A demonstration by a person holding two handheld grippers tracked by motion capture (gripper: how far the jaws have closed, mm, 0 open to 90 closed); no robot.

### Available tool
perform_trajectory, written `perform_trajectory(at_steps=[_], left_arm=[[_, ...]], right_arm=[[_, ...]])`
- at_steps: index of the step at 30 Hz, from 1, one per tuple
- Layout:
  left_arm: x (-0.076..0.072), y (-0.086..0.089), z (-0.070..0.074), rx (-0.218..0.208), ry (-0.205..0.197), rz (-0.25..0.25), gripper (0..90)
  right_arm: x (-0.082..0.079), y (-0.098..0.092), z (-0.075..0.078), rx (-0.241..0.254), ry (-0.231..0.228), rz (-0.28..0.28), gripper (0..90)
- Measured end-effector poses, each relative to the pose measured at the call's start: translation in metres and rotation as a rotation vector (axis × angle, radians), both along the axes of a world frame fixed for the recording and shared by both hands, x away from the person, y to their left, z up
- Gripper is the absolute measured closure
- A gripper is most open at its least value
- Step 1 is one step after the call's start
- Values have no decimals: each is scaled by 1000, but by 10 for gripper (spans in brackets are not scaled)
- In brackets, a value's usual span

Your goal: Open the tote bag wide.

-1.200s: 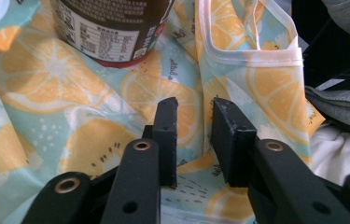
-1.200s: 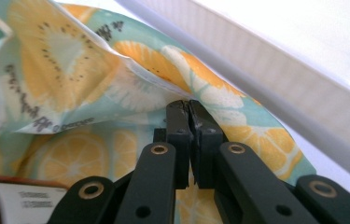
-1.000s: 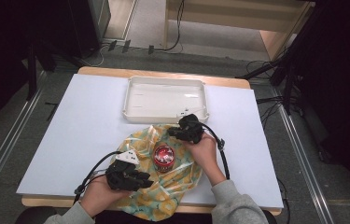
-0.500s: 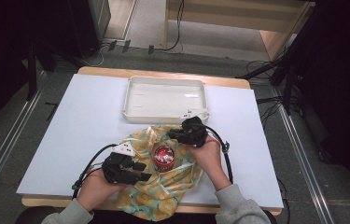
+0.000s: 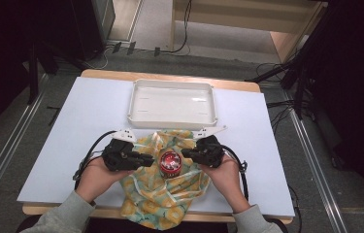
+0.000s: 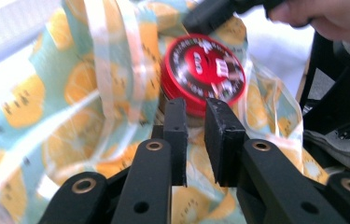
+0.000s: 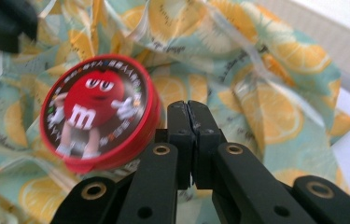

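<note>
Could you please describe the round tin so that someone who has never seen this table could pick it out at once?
On the white table, nearer the person than the empty white tray, lies a crumpled cloth printed with lemon slices. The tin sits on that cloth between the two black grippers. It is the one round red thing, with a red cartoon candy figure on its lid.

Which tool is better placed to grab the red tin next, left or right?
Probably left. In the left gripper view, the left tool has a narrow gap between its jaws and points straight at the red tin. In the right gripper view, the right tool is closed, with the tin off to one side.
</note>
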State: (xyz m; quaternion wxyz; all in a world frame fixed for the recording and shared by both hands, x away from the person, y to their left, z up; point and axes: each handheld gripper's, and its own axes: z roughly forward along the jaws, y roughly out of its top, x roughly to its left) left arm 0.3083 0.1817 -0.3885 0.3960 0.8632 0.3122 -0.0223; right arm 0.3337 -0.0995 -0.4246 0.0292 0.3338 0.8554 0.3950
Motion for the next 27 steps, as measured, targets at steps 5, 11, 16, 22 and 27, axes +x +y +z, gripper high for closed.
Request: perform_trajectory(at_steps=[5, 11, 16, 22, 27], left_arm=[[14, -14, 9, -3, -14, -15, 813], [32, -22, 0, 17, -4, 21, 813], [42, -18, -8, 52, -8, 60, 812], [54, -15, -19, 65, 8, 82, 808], [63, -13, -29, 72, 23, 97, 808]], right_arm=[[-7, -4, -2, -4, 12, -2, 900], [-17, -9, -9, -7, 35, -3, 900], [-28, -12, -14, -11, 44, 18, 900], [-42, -13, -21, -19, 67, 39, 899], [-54, -15, -27, -24, 73, 52, 897]])
